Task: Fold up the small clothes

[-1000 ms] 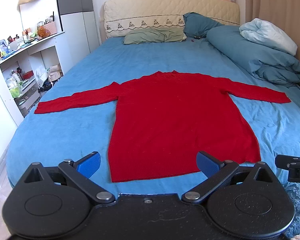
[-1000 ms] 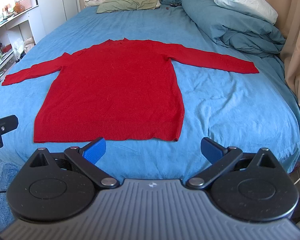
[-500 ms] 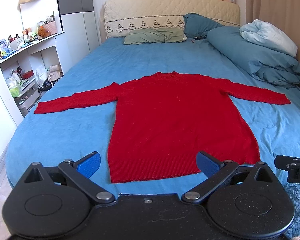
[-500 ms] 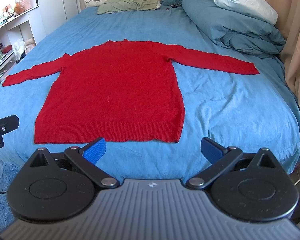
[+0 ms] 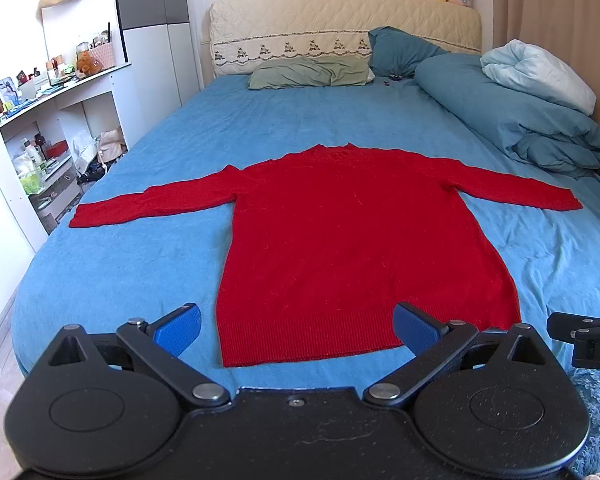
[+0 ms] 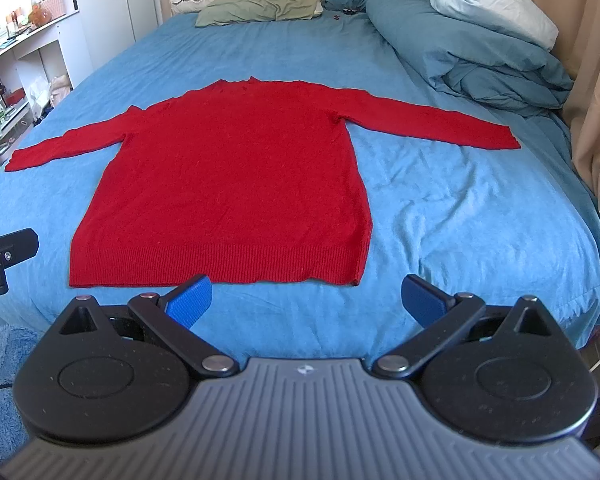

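A red long-sleeved sweater (image 5: 340, 232) (image 6: 236, 176) lies flat on the blue bed sheet (image 5: 140, 264), both sleeves spread wide, hem toward me and collar toward the headboard. My left gripper (image 5: 298, 330) hovers open at the foot of the bed, over the hem's left half, with nothing between its blue pads. My right gripper (image 6: 308, 300) is open too, just short of the hem's right corner, empty. Each gripper's edge shows in the other's view: the right one (image 5: 584, 338) and the left one (image 6: 0, 256).
A rolled blue duvet (image 5: 516, 112) (image 6: 472, 44) with a pale pillow lies along the bed's right side by a curtain (image 6: 596, 80). Pillows and a headboard (image 5: 340, 24) with plush toys stand at the far end. White shelves (image 5: 40, 128) crowded with small items run along the left.
Both grippers have eased slightly forward toward the sweater's hem. The sweater has not moved and both grippers stay open.
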`<action>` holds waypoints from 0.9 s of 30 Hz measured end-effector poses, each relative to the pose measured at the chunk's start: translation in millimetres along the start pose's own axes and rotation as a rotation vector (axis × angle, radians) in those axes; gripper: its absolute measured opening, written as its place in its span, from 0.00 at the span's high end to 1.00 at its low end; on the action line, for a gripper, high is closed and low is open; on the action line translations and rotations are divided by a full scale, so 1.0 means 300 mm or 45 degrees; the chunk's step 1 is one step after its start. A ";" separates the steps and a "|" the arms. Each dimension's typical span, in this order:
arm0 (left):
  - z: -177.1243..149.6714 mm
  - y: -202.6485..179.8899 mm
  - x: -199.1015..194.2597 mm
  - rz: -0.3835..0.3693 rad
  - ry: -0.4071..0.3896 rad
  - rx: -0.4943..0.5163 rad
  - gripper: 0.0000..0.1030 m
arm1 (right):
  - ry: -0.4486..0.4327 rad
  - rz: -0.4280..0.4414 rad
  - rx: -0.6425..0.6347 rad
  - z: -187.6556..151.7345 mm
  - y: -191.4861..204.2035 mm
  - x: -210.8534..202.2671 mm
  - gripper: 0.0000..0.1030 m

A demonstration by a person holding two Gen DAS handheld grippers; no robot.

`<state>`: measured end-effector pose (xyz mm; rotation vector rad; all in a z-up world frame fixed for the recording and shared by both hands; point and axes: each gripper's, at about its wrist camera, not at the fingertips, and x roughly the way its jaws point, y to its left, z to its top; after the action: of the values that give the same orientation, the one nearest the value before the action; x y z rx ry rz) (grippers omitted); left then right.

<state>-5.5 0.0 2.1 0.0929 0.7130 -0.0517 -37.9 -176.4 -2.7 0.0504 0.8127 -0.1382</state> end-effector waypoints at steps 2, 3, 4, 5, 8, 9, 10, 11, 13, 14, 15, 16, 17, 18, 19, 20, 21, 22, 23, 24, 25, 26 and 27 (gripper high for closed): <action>0.000 0.002 0.001 -0.002 0.003 -0.003 0.00 | 0.002 0.001 0.001 0.009 0.007 0.006 0.00; 0.000 0.005 0.002 -0.002 0.003 -0.003 0.00 | 0.001 0.000 0.001 0.009 0.010 0.009 0.00; 0.000 0.005 0.002 -0.002 0.003 -0.003 0.00 | 0.002 -0.001 0.000 0.011 0.012 0.010 0.00; 0.000 0.006 0.002 -0.002 0.003 -0.004 0.00 | 0.002 0.001 0.001 0.010 0.009 0.010 0.00; -0.001 0.005 0.002 -0.004 0.001 -0.005 0.00 | 0.002 0.001 0.001 0.009 0.008 0.012 0.00; -0.001 0.005 0.002 -0.003 0.001 -0.004 0.00 | 0.002 0.001 0.000 0.010 0.009 0.013 0.00; -0.001 0.006 0.002 -0.003 0.002 -0.004 0.00 | 0.002 0.001 0.000 0.009 0.007 0.013 0.00; -0.001 0.006 0.002 -0.002 0.001 -0.004 0.00 | 0.003 0.000 0.001 0.009 0.007 0.014 0.00; -0.001 0.006 0.002 -0.003 0.002 -0.004 0.00 | 0.005 0.002 0.000 0.002 0.012 0.011 0.00; -0.001 0.006 0.002 -0.003 0.002 -0.005 0.00 | 0.006 0.002 0.001 0.001 0.014 0.013 0.00; -0.001 0.007 0.002 -0.002 0.002 -0.005 0.00 | 0.007 0.002 0.001 0.000 0.014 0.014 0.00; -0.001 0.007 0.001 -0.003 0.002 -0.006 0.00 | 0.006 0.002 0.001 0.000 0.014 0.014 0.00; 0.000 0.006 0.002 -0.003 0.002 -0.005 0.00 | 0.006 0.002 0.001 0.000 0.015 0.013 0.00; 0.000 0.006 0.002 -0.003 0.003 -0.005 0.00 | 0.006 0.003 0.000 0.000 0.014 0.013 0.00; -0.001 0.006 0.002 -0.003 0.003 -0.006 0.00 | 0.006 0.003 0.000 0.000 0.015 0.013 0.00; -0.002 0.008 0.002 -0.003 0.003 -0.008 0.00 | 0.006 0.002 0.000 0.001 0.014 0.012 0.00; -0.001 0.008 0.002 -0.003 0.003 -0.007 0.00 | 0.005 0.003 0.000 -0.002 0.012 0.014 0.00; -0.001 0.008 0.002 -0.003 0.003 -0.006 0.00 | 0.004 0.003 0.000 -0.002 0.014 0.015 0.00; -0.001 0.008 0.002 -0.004 0.002 -0.005 0.00 | 0.005 0.003 0.001 -0.001 0.013 0.013 0.00; -0.001 0.009 0.002 -0.004 0.001 -0.006 0.00 | 0.005 0.003 0.001 -0.001 0.013 0.013 0.00; 0.000 0.009 0.002 -0.005 0.001 -0.006 0.00 | 0.006 0.003 0.001 -0.001 0.014 0.013 0.00; -0.001 0.009 0.001 -0.006 0.000 -0.006 0.00 | 0.006 0.003 0.001 -0.001 0.013 0.012 0.00; -0.002 0.010 0.001 -0.006 -0.001 -0.007 0.00 | 0.006 0.003 0.000 -0.001 0.014 0.012 0.00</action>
<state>-5.4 2.9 1.6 0.0858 0.7127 -0.0541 -35.0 -172.6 -5.7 0.0519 0.8172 -0.1358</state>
